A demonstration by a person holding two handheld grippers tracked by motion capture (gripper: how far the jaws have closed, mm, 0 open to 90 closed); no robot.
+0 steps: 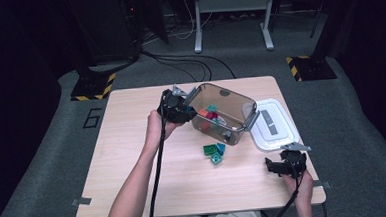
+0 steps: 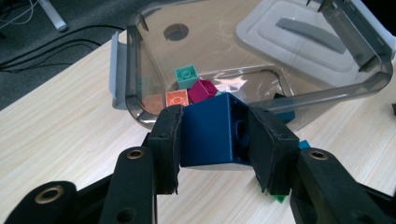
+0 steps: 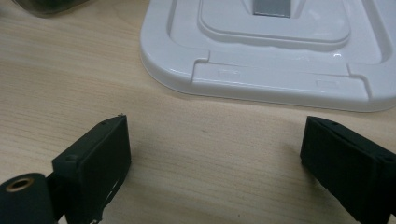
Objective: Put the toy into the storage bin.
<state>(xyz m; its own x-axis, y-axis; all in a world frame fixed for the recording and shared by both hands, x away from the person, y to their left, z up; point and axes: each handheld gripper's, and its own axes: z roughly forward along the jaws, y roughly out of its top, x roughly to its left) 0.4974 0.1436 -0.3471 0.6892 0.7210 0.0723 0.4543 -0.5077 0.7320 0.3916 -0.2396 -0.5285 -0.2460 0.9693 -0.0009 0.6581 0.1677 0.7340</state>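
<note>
the left claw [image 2: 215, 140] grips a blue block [image 2: 212, 135] just before the tilted clear bin [image 2: 140, 93]. the right claw [image 3: 215, 154] hangs wide open over the table [image 3: 70, 70], near the white lid [image 3: 280, 84].

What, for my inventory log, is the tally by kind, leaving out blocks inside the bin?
Clear bin: 1
White lid: 1
Loose blocks on the table: 3
Blue block in the left gripper: 1
Total: 6
</note>
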